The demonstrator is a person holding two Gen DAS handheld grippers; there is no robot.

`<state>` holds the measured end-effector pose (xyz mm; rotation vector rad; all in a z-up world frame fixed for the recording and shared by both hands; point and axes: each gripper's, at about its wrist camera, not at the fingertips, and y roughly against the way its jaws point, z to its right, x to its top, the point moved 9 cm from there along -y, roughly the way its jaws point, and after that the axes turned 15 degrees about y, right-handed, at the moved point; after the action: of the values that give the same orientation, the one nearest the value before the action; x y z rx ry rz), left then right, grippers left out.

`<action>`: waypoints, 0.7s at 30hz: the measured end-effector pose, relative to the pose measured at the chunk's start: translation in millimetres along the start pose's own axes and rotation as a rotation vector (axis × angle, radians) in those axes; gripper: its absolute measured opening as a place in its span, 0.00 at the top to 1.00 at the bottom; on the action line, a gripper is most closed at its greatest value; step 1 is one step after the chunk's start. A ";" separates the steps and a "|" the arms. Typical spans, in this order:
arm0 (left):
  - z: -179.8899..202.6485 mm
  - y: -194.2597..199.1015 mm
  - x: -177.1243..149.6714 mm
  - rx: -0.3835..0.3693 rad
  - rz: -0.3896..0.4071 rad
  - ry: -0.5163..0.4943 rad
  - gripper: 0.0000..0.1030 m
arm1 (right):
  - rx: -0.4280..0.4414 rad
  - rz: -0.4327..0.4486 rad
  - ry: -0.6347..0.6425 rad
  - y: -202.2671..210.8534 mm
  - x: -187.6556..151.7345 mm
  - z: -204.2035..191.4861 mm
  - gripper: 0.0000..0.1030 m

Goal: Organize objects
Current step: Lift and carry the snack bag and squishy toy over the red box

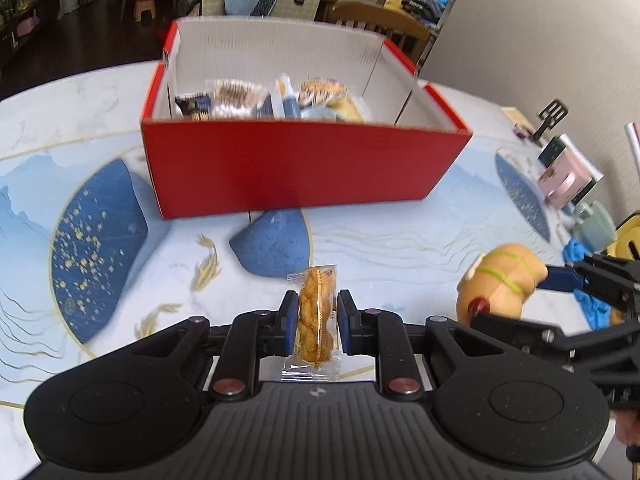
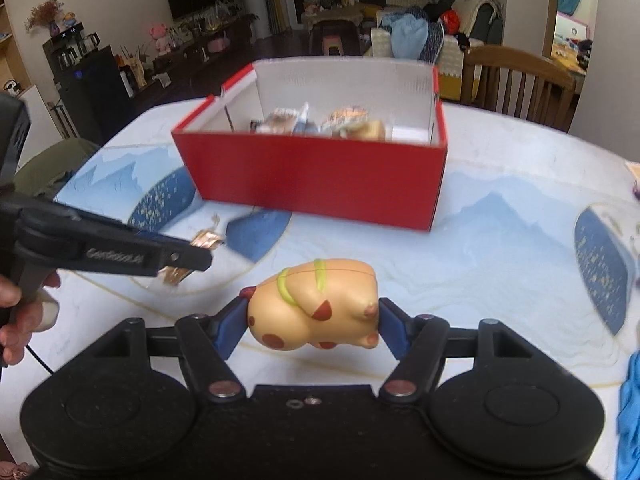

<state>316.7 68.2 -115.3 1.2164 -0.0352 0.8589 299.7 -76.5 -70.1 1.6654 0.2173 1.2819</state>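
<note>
Left tool clamps a clear-wrapped golden twisted pastry, held upright above the blue-patterned marble surface. Right tool pinches a tan plastic toy animal with red spots and green straps. Open red cardboard box ahead holds wrapped snacks. Only the left view shows the pink tin; only the right view shows the wooden chair.

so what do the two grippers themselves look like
Both are matte black plastic: a ribbed base, two round discs, and hinged linkage arms with copper-coloured pivot pins. The left gripper and right gripper have blue pads on their fingers. White "GenRobot.AI" lettering runs along the left one's side. A bare hand holds its handle.
</note>
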 end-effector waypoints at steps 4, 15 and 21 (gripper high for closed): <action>5.1 18.4 18.5 -0.028 0.040 0.001 0.81 | -0.021 0.038 0.028 11.0 21.8 10.2 0.34; 26.8 44.9 86.1 -0.048 0.165 -0.042 0.81 | -0.073 0.123 0.081 13.5 87.9 41.9 0.33; 28.3 32.0 116.6 -0.010 0.194 -0.068 0.81 | -0.086 0.137 0.076 -5.4 122.4 60.9 0.33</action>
<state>390.2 112.4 -25.5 1.2461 -0.2148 0.9841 403.5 -30.6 6.3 1.5827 0.0931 1.4387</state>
